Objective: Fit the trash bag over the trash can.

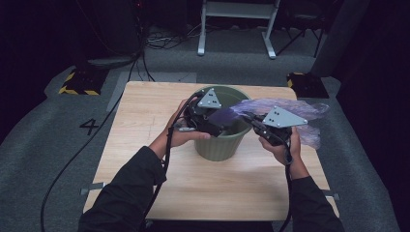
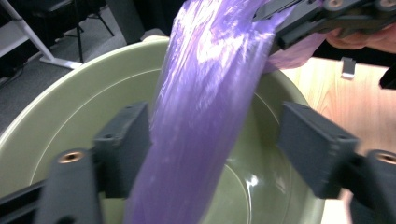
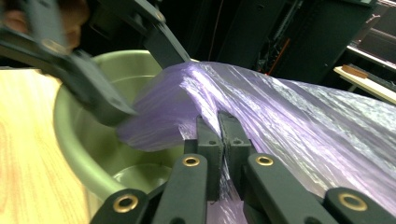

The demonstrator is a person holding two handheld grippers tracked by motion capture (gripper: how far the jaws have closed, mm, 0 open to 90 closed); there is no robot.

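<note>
Your right gripper [image 3: 223,140] clamps the purple bag [image 3: 289,116], whose length stretches from those jaws toward the bucket [image 2: 60,116], between your left gripper's [image 2: 215,149] parted jaws.

a light wooden bench [image 1: 145,145] with a pale grain carries one thing directly: a green bucket [image 1: 217,147], standing upright on the far half of the board. the bucket sits right below and between the jaws of both hands. bare wood spreads out on the near side of the jaws and to either side of them. the bench itself stands on grey carpet floor [image 1: 43,140].
</note>
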